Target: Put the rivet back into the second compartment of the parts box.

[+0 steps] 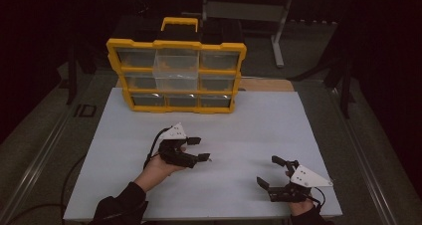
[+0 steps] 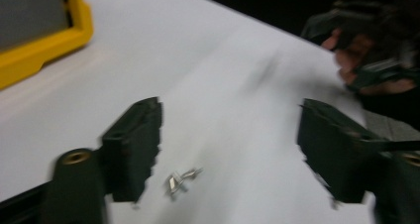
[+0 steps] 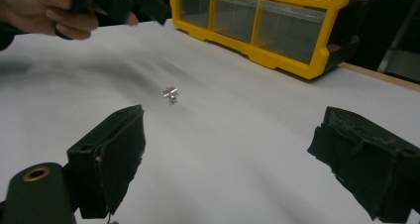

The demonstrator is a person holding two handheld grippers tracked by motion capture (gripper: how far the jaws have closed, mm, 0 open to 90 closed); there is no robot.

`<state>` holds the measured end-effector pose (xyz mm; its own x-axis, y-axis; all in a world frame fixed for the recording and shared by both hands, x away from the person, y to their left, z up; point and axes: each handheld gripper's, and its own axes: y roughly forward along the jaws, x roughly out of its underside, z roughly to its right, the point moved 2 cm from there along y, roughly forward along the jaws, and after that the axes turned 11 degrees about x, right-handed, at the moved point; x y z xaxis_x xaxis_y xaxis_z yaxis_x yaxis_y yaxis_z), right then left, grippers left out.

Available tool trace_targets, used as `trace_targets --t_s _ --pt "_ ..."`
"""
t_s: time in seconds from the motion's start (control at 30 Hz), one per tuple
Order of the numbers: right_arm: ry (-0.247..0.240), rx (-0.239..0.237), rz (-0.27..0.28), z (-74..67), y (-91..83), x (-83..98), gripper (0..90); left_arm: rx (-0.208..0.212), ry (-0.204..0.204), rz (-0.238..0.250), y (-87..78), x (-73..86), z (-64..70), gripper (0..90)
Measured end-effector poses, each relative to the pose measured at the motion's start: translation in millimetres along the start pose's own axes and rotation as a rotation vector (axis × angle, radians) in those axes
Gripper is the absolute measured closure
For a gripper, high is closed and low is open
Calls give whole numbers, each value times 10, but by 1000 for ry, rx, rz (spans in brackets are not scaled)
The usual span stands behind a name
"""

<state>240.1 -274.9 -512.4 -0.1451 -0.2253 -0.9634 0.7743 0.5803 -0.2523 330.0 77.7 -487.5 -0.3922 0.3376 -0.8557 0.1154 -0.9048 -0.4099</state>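
One small metal clip [image 2: 181, 179] lies between open left gripper [image 2: 230, 149] fingers.

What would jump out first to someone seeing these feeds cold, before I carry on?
The yellow organizer with clear drawers, standing at the far edge of the white table, its top middle drawer pulled out. Next, the small metal piece lying on the white surface between the open jaws of the left gripper, untouched by either pad. The right gripper rests open at the near right of the table.
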Motion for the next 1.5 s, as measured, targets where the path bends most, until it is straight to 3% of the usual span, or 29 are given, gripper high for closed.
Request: trace_targets --t_s 0.2,0.63,0.8,1.03,1.3,1.5 --pt "2 -1 0 0 1 2 111 -17 -24 -33 70 100 -76 431" --pt "-2 4 0 5 -4 -1 111 -70 -81 -177 261 292 -222 545" --pt "0 5 2 5 -7 -4 111 -74 -90 -186 318 315 -257 627" --pt "2 7 1 10 -7 0 111 -74 -70 -248 409 344 -287 699" --pt "-1 13 1 10 -10 -3 111 -86 -65 -253 419 336 -312 796" --pt "-2 17 -1 14 -8 -1 111 -76 -55 -261 413 332 -311 813"
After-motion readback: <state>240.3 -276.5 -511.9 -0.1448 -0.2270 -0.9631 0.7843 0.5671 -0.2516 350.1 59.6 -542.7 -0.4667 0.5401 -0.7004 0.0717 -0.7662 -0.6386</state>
